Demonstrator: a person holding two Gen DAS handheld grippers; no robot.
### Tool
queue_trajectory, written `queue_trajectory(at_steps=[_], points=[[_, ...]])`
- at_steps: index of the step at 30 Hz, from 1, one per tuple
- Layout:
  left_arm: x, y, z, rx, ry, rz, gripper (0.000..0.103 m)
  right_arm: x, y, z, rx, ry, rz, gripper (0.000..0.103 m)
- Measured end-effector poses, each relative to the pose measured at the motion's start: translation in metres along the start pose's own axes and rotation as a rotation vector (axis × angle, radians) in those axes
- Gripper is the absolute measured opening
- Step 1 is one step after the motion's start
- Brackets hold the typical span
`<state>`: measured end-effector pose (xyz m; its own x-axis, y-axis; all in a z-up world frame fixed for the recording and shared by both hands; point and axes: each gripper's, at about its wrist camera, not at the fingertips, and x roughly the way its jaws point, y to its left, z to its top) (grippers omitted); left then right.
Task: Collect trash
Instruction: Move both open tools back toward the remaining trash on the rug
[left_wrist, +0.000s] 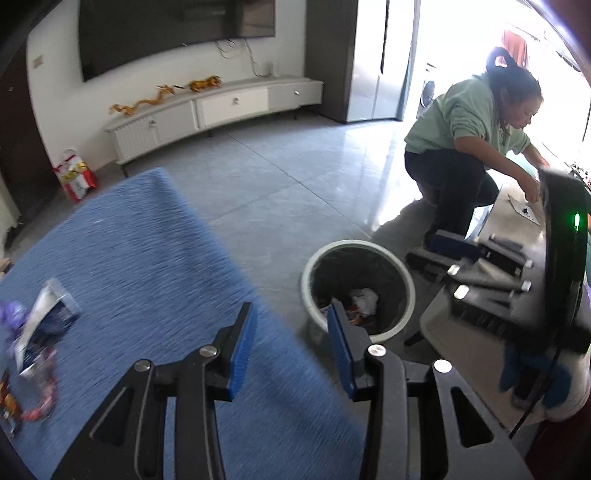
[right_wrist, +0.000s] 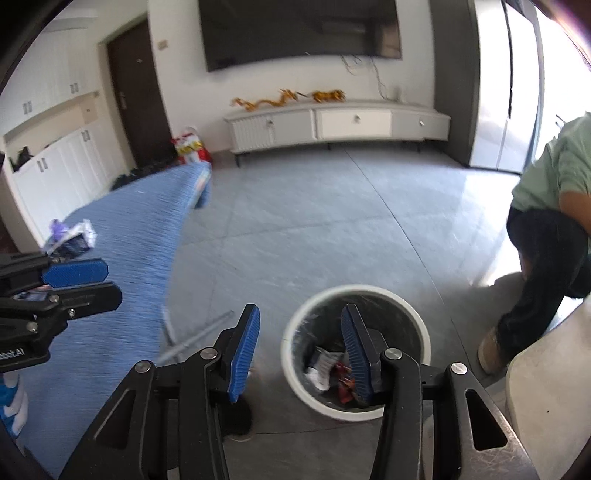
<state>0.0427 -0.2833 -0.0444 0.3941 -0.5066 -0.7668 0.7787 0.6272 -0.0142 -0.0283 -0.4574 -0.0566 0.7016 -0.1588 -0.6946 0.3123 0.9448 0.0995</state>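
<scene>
A white-rimmed trash bin (left_wrist: 314, 258) (right_wrist: 354, 290) stands on the grey floor, with a white wad (left_wrist: 364, 298) and red wrappers (right_wrist: 341, 376) inside. My left gripper (left_wrist: 291, 314) hangs open and empty over the edge of the blue cloth (left_wrist: 140, 258), just left of the bin. Open and empty too, my right gripper (right_wrist: 300, 317) is above the bin's near left rim. Each gripper shows in the other's view: the right one (left_wrist: 421, 247), the left one (right_wrist: 112, 282). Loose wrappers (left_wrist: 40, 325) (right_wrist: 72, 232) lie on the blue cloth.
A person in a green top (left_wrist: 472, 122) (right_wrist: 554, 177) crouches right of the bin beside a beige low table (left_wrist: 517, 229) (right_wrist: 546, 387). A white TV cabinet (left_wrist: 229, 107) lines the far wall, with a red and yellow bag (left_wrist: 74, 177) on the floor.
</scene>
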Motion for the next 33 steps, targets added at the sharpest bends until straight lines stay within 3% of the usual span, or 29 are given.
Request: queue_trajectory(at_steps=[3, 10, 17, 24, 33], points=[[-0.037, 0.030, -0.022, -0.036, -0.028, 0.052, 0.051, -0.019, 0.023, 0.004, -0.047, -0.021, 0.026, 0.048], [-0.122, 0.111, -0.087, -0.131, -0.084, 0.248, 0.060, -0.045, 0.064, 0.015, -0.109, -0.056, 0.073, 0.048], [-0.190, 0.191, -0.157, -0.329, -0.100, 0.388, 0.060, -0.056, 0.107, 0.022, -0.182, -0.057, 0.124, 0.049], [-0.226, 0.245, -0.215, -0.515, -0.137, 0.431, 0.061, -0.050, 0.152, 0.026, -0.232, -0.022, 0.180, 0.049], [-0.216, 0.286, -0.246, -0.634, -0.144, 0.391, 0.064, -0.033, 0.217, 0.030, -0.338, 0.038, 0.197, 0.051]])
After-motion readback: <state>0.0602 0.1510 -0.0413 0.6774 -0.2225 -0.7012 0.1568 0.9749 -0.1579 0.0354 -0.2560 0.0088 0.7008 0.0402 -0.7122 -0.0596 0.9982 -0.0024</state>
